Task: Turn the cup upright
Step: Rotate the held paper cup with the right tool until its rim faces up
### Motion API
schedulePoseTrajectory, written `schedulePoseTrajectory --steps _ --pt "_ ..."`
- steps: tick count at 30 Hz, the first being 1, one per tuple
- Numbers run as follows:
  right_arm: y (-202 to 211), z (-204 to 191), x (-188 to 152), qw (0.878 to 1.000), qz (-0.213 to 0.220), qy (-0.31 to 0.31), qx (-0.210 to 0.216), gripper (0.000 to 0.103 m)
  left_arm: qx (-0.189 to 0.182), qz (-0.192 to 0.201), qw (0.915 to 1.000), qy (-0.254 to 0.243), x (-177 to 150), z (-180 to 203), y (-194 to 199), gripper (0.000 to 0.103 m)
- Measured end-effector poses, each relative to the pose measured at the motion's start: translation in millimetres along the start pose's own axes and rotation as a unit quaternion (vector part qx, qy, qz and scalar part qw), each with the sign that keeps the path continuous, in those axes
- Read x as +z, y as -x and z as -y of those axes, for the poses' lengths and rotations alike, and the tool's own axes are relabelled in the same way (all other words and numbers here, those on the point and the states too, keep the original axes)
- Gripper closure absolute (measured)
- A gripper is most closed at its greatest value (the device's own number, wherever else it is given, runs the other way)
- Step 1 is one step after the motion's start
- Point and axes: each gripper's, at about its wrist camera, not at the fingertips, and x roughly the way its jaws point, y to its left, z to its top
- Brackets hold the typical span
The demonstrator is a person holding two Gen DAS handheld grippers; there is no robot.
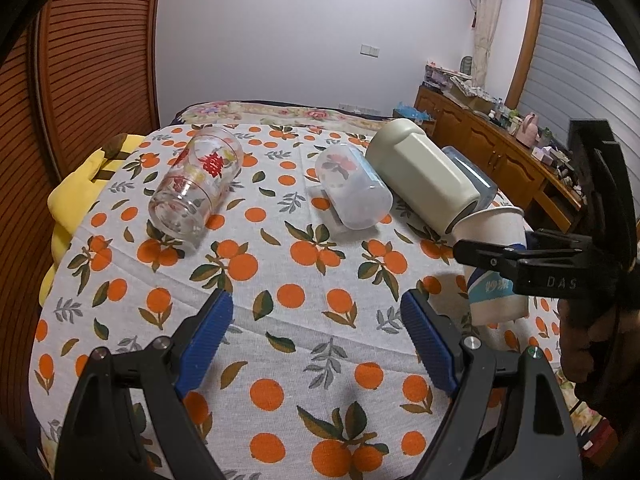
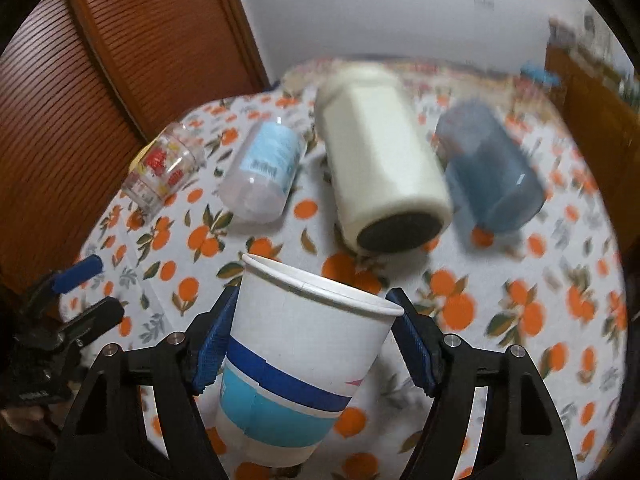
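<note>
My right gripper [image 2: 312, 344] is shut on a white paper cup [image 2: 296, 364] with blue bands, held nearly upright with its rim up, just above the orange-print tablecloth. From the left wrist view the same cup [image 1: 494, 240] sits in the right gripper [image 1: 496, 258] at the right edge. My left gripper [image 1: 318, 332] is open and empty over the cloth near the front. Lying on their sides are a clear flowered glass [image 1: 196, 186], a frosted plastic cup [image 1: 354, 192], a cream cup [image 1: 420, 176] and a blue cup [image 2: 488, 168].
The table [image 1: 280, 320] is covered by the orange-print cloth. A yellow cushion [image 1: 76, 188] lies at its left edge. A wooden slatted door [image 1: 88, 64] stands to the left. A cluttered wooden sideboard [image 1: 500, 152] runs along the right wall.
</note>
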Motion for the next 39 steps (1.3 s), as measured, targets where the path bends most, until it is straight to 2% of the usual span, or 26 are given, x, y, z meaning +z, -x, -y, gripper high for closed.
schedulePoseTrajectory --steps 7,14,18,20,24,27,29,34,39 --pt "1.2 -8.0 -0.5 0.999 0.025 0.036 -0.019 0.027 0.001 0.000 1.0000 0.001 0.2 -0.9 0.5 0.017" --pt "7.9 -9.5 -3.2 0.997 0.065 0.045 -0.010 0.027 0.004 0.002 1.0000 0.005 0.7 -4.7 1.1 0.017" --pt "7.5 -11.7 -2.3 0.997 0.064 0.053 -0.006 0.027 0.004 0.002 1.0000 0.005 0.8 -5.4 1.6 0.017" --pt "3.4 -11.5 -1.6 0.997 0.051 0.051 -0.004 0.027 0.003 0.003 1.0000 0.004 1.1 -5.4 1.8 0.017" --pt "-17.0 -5.7 -1.0 0.999 -0.025 0.027 0.014 0.027 0.005 0.005 1.0000 0.003 1.9 -5.0 3.2 0.017" --pt "-22.0 1.5 -0.2 0.999 -0.046 0.004 0.024 0.027 0.004 0.006 1.0000 0.004 2.6 -5.8 4.0 0.017" --pt "-19.7 7.3 3.0 0.999 -0.040 -0.011 0.035 0.036 0.003 0.006 1.0000 0.004 3.1 -5.8 3.8 0.017" --pt "-13.5 14.9 2.7 0.998 -0.021 -0.033 0.059 0.038 0.003 0.008 1.0000 0.003 2.9 -5.3 4.5 0.017" --pt "3.5 1.0 -15.1 0.998 0.025 0.014 0.057 0.038 0.004 0.006 1.0000 0.002 1.9 -4.9 3.2 0.017"
